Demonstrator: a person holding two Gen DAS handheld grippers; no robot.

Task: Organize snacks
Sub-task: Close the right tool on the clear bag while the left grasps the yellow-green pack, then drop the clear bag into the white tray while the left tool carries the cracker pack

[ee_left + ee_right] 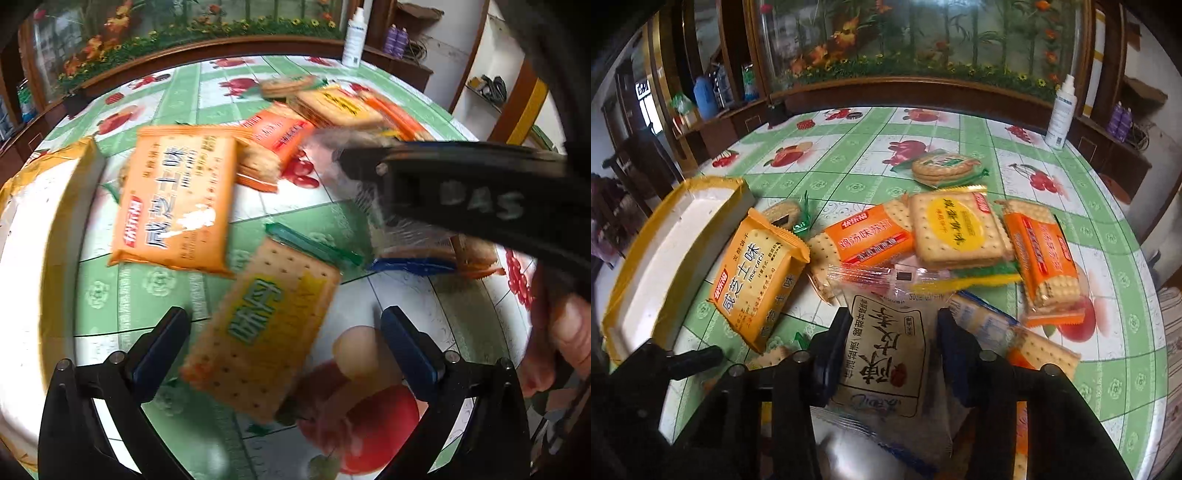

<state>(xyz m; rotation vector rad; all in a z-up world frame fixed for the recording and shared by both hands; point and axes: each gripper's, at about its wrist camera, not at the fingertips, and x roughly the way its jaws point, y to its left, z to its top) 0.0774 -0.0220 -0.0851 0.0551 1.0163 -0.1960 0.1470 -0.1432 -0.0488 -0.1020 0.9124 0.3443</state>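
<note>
Several snack packets lie on the fruit-print tablecloth. My left gripper (284, 332) is open, its jaws on either side of a yellow-and-green cracker packet (262, 325) that lies on the table. My right gripper (892, 347) has its jaws around a clear-and-white packet with black lettering (882, 354); its jaws appear to touch it. It shows in the left wrist view (369, 192) with that clear packet (340, 173). An orange cheese-cracker packet (761, 277) lies beside the tray, also in the left wrist view (173, 199).
A white tray with a yellow rim (639, 258) stands at the left, also in the left wrist view (70, 206). More cracker packets (956, 229) crowd the table's middle. A white spray bottle (1062, 114) stands at the far edge by a wooden cabinet.
</note>
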